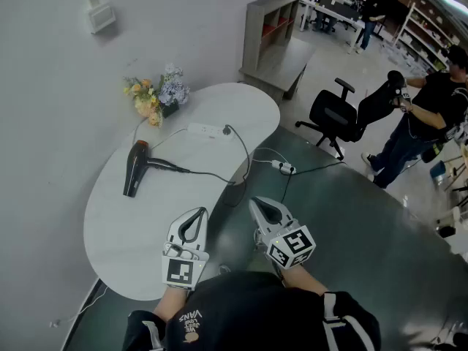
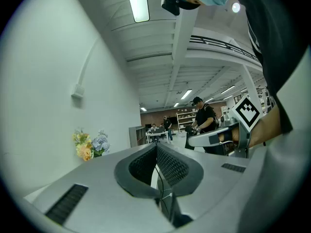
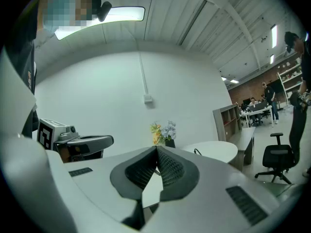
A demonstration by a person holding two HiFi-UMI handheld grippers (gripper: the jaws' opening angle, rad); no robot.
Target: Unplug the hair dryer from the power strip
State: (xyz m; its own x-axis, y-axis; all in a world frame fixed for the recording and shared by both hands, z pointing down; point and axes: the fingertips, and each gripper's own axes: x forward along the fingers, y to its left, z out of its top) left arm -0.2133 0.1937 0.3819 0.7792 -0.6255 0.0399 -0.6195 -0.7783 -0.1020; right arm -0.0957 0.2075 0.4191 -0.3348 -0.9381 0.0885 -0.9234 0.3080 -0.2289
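A black hair dryer [image 1: 135,168] lies on the white oval table [image 1: 117,232], left of its middle. Its black cord [image 1: 219,179] runs right and curls back to a plug [image 1: 227,130] seated in the white power strip [image 1: 207,131] near the far edge. My left gripper [image 1: 201,210] hovers over the table's near part, shut and empty, its tips [image 2: 156,144] meeting. My right gripper [image 1: 253,202] is beside it just off the table's right edge, also shut with nothing in it, its tips [image 3: 156,148] together. Both point level, well short of the strip.
A flower bunch [image 1: 156,96] stands at the table's far edge by the wall. A second white cable connector [image 1: 284,167] lies on the dark floor to the right. A black office chair [image 1: 335,116], a grey shelf unit [image 1: 270,31] and a standing person [image 1: 428,115] are further back right.
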